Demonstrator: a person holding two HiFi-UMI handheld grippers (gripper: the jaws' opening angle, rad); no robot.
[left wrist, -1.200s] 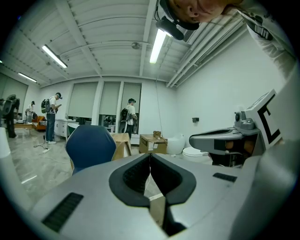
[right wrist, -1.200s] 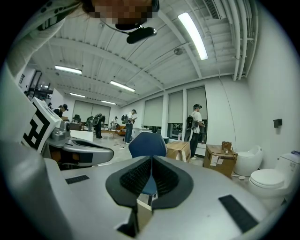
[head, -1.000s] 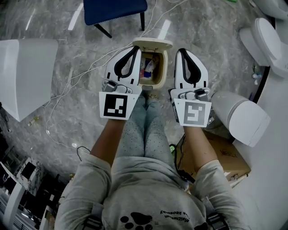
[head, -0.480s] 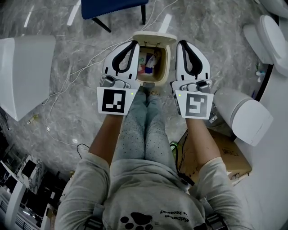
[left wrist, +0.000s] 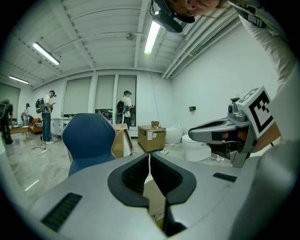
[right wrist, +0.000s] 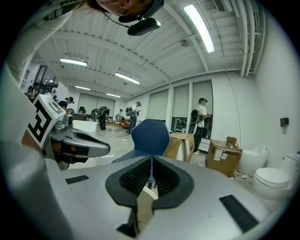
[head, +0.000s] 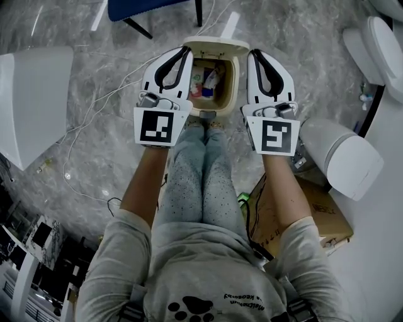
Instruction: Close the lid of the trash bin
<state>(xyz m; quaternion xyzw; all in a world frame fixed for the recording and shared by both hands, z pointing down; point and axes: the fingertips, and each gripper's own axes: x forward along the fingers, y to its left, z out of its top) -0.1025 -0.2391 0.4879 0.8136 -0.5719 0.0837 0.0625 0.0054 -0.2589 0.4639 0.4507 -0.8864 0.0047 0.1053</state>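
A beige trash bin (head: 221, 108) stands on the floor in front of the person's knees, with several bits of rubbish inside. Its lid (head: 214, 43) stands open at the far side. My left gripper (head: 188, 51) hangs over the bin's left edge and my right gripper (head: 252, 54) over its right edge. Both are shut with nothing between the jaws. In the left gripper view the shut left gripper (left wrist: 150, 155) points level, and a beige part of the bin (left wrist: 155, 199) shows below the jaws. The right gripper view shows the same for the right gripper (right wrist: 151, 160), with beige plastic (right wrist: 144, 202) under it.
A blue chair (head: 151, 7) stands beyond the bin, and white cables (head: 88, 119) trail over the marble floor. A white cylinder-shaped unit (head: 343, 158) and a cardboard box (head: 315, 210) lie at the right, a toilet (head: 384, 50) at the far right, a white panel (head: 31, 94) at the left.
Both grippers have sunk together towards the bin, staying on either side of its opening. Their jaws stay shut and the lid still stands open.
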